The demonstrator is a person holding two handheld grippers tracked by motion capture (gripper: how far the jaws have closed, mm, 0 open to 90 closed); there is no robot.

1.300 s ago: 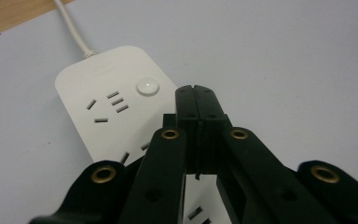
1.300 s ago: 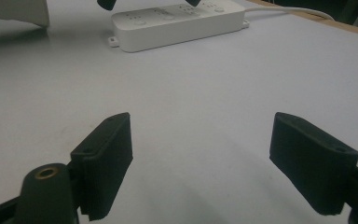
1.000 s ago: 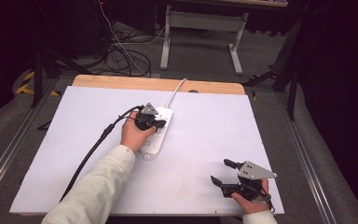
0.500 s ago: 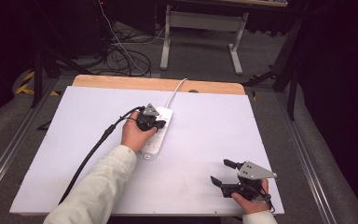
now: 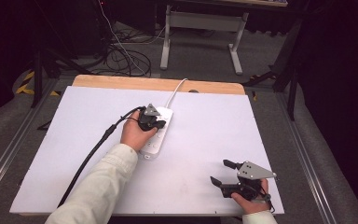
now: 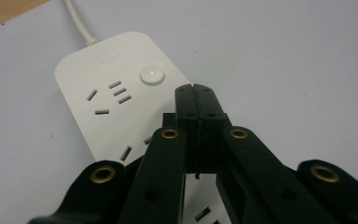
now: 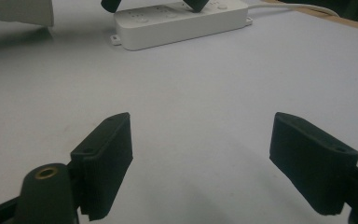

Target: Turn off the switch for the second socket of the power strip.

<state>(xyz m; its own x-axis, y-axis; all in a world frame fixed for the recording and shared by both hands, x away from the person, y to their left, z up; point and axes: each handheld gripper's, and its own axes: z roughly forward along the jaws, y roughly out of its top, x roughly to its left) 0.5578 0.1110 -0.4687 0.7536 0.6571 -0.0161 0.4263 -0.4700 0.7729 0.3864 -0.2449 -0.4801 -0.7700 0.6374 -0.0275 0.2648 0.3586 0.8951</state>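
Observation:
A white power strip (image 5: 157, 135) lies near the middle of the white table, its white cord (image 5: 176, 91) running off the far edge. My left gripper (image 5: 154, 120) hovers over the strip's far end, shut with nothing between its pads. In the left gripper view the closed tips (image 6: 196, 91) sit just beside the round switch button (image 6: 152, 75), above the sockets of the power strip (image 6: 102, 98). My right gripper (image 5: 222, 172) rests open near the front right of the table. Its two pads (image 7: 103, 158) stand wide apart over bare table, with the power strip (image 7: 177, 21) farther off.
The white table (image 5: 74, 140) has a wooden strip (image 5: 121, 83) along its far edge. A black cable (image 5: 93, 154) trails from my left gripper toward the front left. Behind the table stand a desk frame (image 5: 200, 28) and loose floor cables (image 5: 121, 56).

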